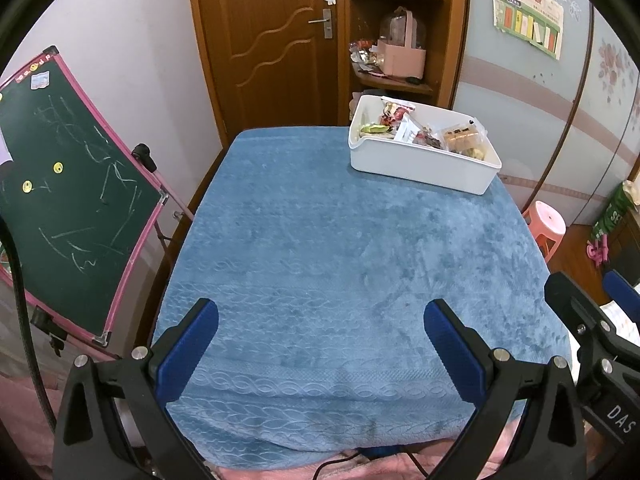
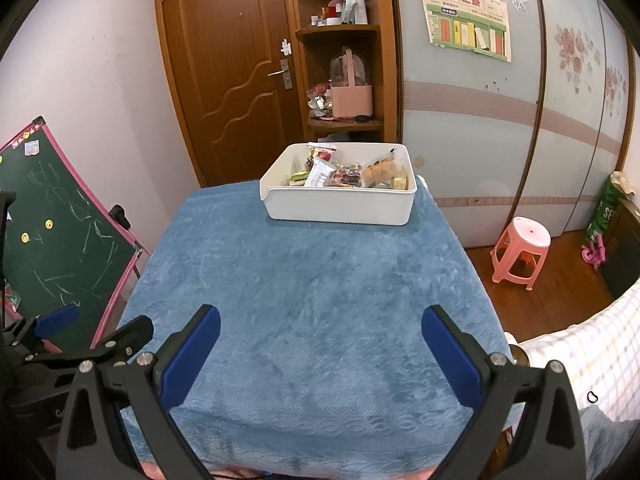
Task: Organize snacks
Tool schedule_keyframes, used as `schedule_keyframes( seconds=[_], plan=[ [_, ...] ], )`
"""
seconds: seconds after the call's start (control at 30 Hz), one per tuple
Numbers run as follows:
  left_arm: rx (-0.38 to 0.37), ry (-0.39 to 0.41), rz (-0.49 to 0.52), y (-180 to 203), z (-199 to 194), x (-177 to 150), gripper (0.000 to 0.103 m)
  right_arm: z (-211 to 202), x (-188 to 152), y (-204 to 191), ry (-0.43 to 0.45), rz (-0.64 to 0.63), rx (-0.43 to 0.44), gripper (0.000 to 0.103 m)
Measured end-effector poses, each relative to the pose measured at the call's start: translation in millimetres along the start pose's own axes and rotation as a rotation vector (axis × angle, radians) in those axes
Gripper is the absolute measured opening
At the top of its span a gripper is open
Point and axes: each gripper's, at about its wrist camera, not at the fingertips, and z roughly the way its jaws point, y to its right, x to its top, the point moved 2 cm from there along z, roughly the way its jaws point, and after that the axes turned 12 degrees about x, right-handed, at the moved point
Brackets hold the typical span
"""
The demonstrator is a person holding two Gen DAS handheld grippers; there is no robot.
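1. Left claw [image 1: 320, 316] and right claw [image 2: 320, 322]: both released, holding nothing.
2. Snacks [image 2: 348, 172] fill the white bin [image 2: 340, 206], upper centre on the blue tabletop [image 2: 312, 288].
3. "DAS" shows lower right in the left view.

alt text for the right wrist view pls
A white bin filled with packaged snacks sits at the far edge of a blue-towel-covered table. The right gripper is open and empty in the foreground; a pink stool stands on the floor to the right.
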Motion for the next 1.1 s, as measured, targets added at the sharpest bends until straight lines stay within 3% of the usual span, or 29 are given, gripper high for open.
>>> schedule_keyframes(
  seconds=[1.1],
  plan=[
    [-0.008, -0.021, 0.015, -2.3, 9.5, -4.0, 0.102, 3.3, -1.9, -2.4, 0.000, 0.006, 0.000, 0.102]
  ],
)
